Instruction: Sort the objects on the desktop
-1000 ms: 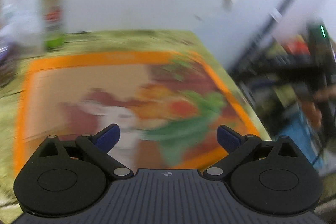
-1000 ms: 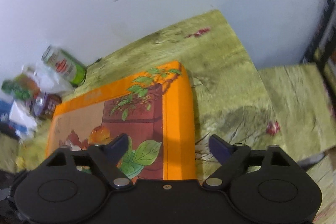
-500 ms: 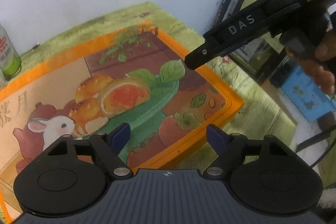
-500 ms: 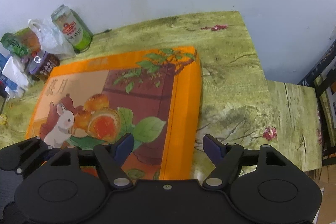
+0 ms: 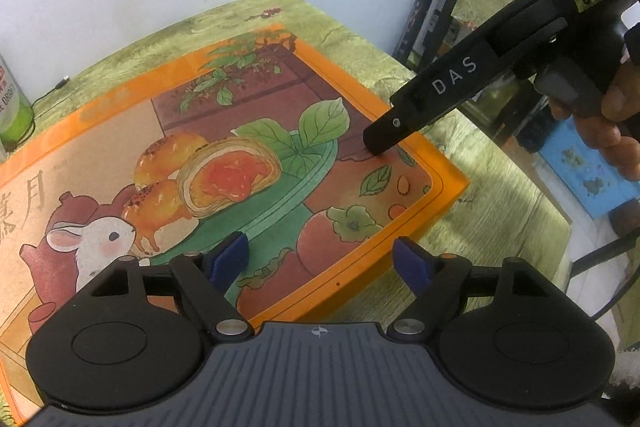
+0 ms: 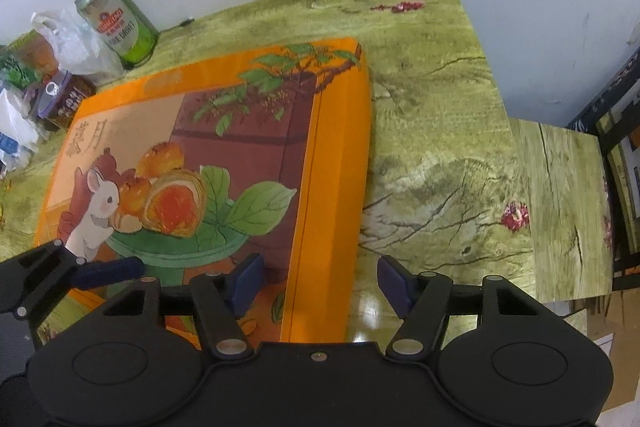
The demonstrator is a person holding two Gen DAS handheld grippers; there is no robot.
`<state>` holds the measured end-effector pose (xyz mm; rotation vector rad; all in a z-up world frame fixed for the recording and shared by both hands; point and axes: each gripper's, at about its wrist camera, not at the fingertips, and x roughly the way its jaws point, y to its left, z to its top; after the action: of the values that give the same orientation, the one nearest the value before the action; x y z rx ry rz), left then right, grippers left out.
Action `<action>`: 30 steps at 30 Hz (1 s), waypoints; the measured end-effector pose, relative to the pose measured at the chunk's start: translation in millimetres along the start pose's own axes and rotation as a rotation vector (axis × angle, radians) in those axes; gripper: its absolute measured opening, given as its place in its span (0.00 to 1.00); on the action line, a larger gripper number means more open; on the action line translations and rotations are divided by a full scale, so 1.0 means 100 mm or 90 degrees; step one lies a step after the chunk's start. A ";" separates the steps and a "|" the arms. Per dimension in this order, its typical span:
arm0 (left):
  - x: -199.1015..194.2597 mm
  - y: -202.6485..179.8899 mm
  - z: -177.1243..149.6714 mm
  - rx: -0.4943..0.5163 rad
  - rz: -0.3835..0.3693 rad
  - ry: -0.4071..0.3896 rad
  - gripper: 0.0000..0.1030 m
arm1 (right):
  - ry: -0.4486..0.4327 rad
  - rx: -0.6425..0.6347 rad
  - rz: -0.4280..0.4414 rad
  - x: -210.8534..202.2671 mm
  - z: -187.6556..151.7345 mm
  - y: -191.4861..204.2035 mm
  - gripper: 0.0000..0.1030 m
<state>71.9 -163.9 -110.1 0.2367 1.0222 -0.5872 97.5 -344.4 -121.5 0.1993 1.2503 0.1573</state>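
Since the earlier frames both tools have come down over the orange box [image 5: 224, 163] and their jaws have been closing, the box's near-right corner now lying under them. The left tool [image 5: 320, 263] hangs over the near edge of the box lid; its blue pads [image 5: 230, 259] stand apart, released, and whether they touch the lid cannot be told. The right tool [image 6: 318, 281] straddles the right edge of the box — one pad over the printed lid, the other over the bare table [image 6: 432, 155] — also released, gripping nothing yet. In the left view one finger of the right tool reaches the lid near the box's right edge, though contact is hard to confirm.

The box lies flat on the table, well short of the wall. Along the far left stand a green can [image 6: 116, 23], a plastic bag [image 6: 76, 47] and a small dark jar [image 6: 66, 99], with more packets at the frame's edge — none looks sorted.

Judged from this, the task is at an early stage: the box is being approached for a two-handed grip, with no lift begun, and the clutter at the far left remains to be dealt with.
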 end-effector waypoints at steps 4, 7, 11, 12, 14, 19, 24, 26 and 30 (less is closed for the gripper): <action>0.01 0.00 0.00 0.001 -0.001 0.003 0.78 | 0.007 0.005 0.003 0.03 0.00 -0.02 0.59; 0.03 0.00 0.00 0.003 -0.002 0.005 0.78 | 0.014 0.008 0.002 0.06 0.00 -0.02 0.59; 0.05 0.00 -0.01 0.007 -0.002 0.004 0.79 | 0.022 0.008 0.000 0.09 0.01 -0.02 0.59; 0.05 0.00 -0.01 0.008 -0.003 0.004 0.79 | 0.024 0.008 0.000 0.10 0.02 -0.02 0.59; 0.05 0.00 -0.01 0.011 -0.003 0.004 0.79 | 0.027 0.009 0.000 0.11 0.02 -0.03 0.59; 0.06 0.01 0.00 0.004 -0.005 0.006 0.79 | 0.028 0.013 0.002 0.13 0.01 -0.04 0.59; 0.06 0.04 0.09 -0.028 -0.005 0.024 0.79 | 0.030 0.006 0.001 0.12 0.03 -0.03 0.59; 0.04 0.04 0.14 -0.038 -0.003 0.025 0.79 | 0.034 0.000 0.001 0.10 0.06 -0.02 0.59; 0.03 0.05 0.26 -0.045 0.013 0.020 0.80 | 0.016 -0.017 -0.004 0.03 0.19 0.02 0.59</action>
<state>94.9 -173.0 -100.1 0.1947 1.0672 -0.5300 116.0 -343.2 -117.8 0.1713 1.2727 0.1708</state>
